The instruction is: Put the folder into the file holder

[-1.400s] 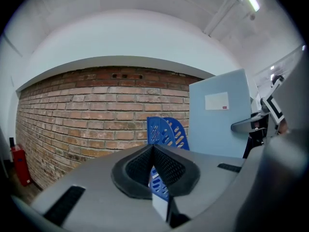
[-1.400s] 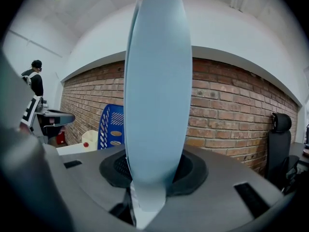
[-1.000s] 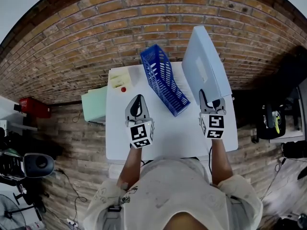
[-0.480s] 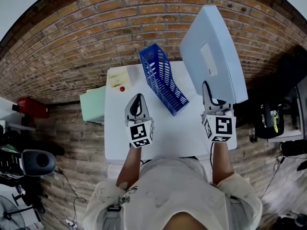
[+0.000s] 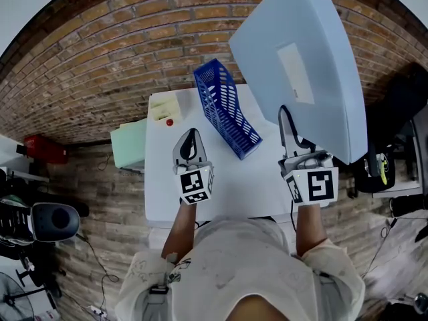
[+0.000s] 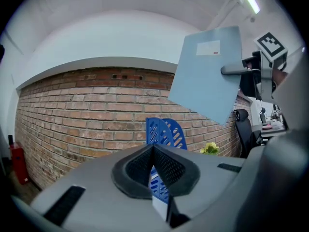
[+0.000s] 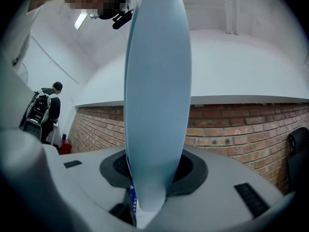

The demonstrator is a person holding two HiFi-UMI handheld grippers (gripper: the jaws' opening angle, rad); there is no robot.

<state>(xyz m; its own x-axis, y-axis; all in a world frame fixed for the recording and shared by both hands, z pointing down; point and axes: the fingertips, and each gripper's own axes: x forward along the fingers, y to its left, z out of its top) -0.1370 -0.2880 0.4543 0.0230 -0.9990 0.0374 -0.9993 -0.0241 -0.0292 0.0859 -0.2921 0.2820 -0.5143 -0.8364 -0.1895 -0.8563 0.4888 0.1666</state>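
A large light-blue folder (image 5: 301, 59) with a white label is up in the air, well above the table, with my right gripper (image 5: 294, 147) shut on its lower edge. In the right gripper view the folder (image 7: 157, 105) stands edge-on between the pads. The blue slotted file holder (image 5: 226, 109) stands on the white table (image 5: 167, 192), left of the folder and below it. My left gripper (image 5: 190, 144) hovers over the table left of the holder, shut and holding nothing. In the left gripper view its jaws (image 6: 153, 149) point at the holder (image 6: 166, 134), and the folder (image 6: 207, 76) hangs above and to the right.
Yellow sticky notes (image 5: 166, 109) and a small red object (image 5: 172, 124) lie at the table's far left corner. A pale green box (image 5: 130, 146) stands left of the table. A dark chair (image 5: 401, 112) is at the right. A person with a backpack (image 7: 46, 112) stands far off.
My right gripper has risen with the folder, which now looms larger and higher over the table's right side. The left gripper and the file holder have not moved.
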